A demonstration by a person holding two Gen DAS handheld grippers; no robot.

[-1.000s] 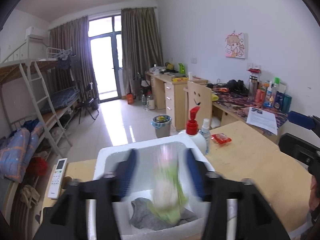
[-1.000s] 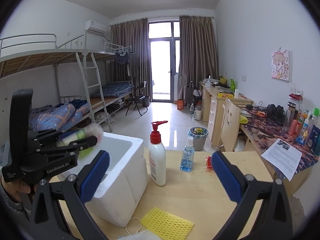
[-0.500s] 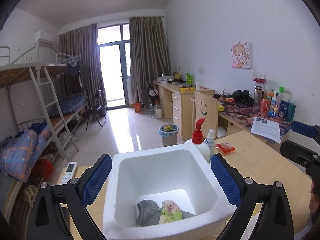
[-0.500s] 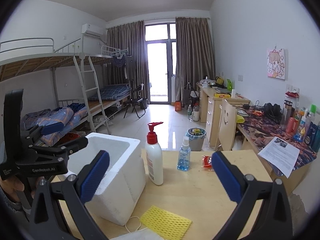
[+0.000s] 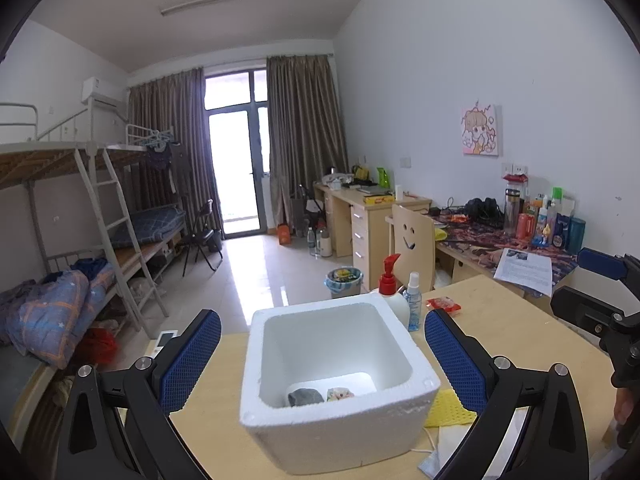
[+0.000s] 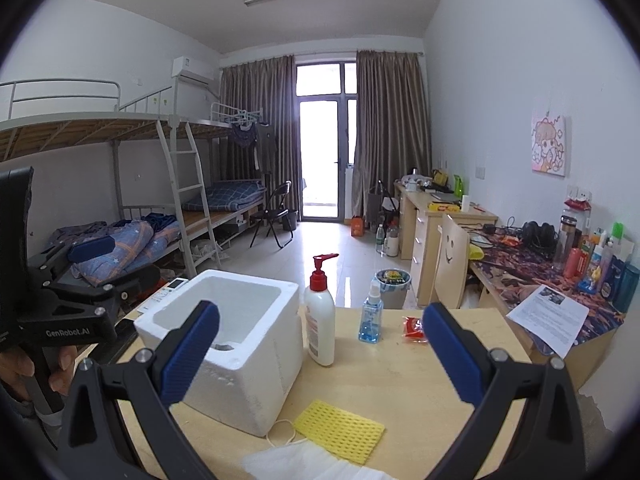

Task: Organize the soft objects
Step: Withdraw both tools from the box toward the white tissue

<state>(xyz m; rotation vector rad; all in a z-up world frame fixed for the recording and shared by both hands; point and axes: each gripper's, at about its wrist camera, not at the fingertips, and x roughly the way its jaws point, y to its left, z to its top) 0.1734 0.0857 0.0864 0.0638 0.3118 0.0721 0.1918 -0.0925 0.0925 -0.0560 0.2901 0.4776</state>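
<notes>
A white foam box (image 5: 332, 428) stands on the wooden table (image 5: 500, 328). On its floor lie a grey cloth (image 5: 305, 397) and a green-and-white soft thing (image 5: 339, 393). My left gripper (image 5: 320, 320) hovers just in front of the box; its jaws are opening and hold nothing. In the right wrist view the box (image 6: 240, 364) is at the left, and a yellow mesh cloth (image 6: 339, 430) and a white mask (image 6: 304, 464) lie on the table below my right gripper (image 6: 320, 312), which is open and empty.
A red-capped pump bottle (image 6: 320, 324), a blue spray bottle (image 6: 370, 316) and a red packet (image 6: 412, 326) stand behind the box. A remote (image 5: 162, 342) lies at the table's left edge. A cluttered desk runs along the right wall.
The green-and-white soft thing left my left gripper and now lies in the box. The left jaws spread wide and the gripper drew back and up. The right gripper drew back slightly.
</notes>
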